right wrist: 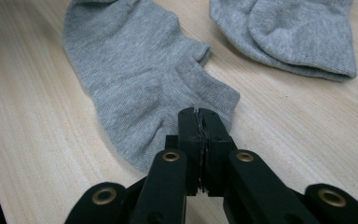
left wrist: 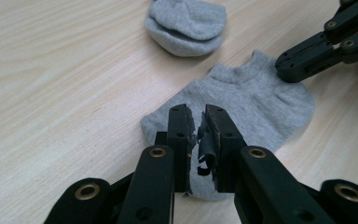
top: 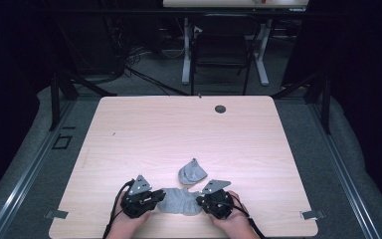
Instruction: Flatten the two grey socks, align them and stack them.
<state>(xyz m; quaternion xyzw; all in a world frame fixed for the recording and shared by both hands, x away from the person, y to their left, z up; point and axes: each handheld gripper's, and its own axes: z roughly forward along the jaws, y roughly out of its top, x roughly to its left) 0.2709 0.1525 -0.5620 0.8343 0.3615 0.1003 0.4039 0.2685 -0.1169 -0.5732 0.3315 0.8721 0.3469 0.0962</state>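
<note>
A flat sock point(top: 180, 201) lies on the table point(top: 129, 134) close to its near edge, about midway between the left and right edges. A second, folded sock point(top: 192, 172) lies just behind it, toward the far edge and slightly to the right, with a narrow strip of table between the two. The left gripper point(top: 155, 197) sits at the flat sock's left end, over the fabric, and the right gripper point(top: 200, 200) at its right end; the sock lies between them. Near the far edge, right of centre, a round hole point(top: 220, 108) sits in the tabletop. Beyond the far edge stands a chair point(top: 222, 50).
</note>
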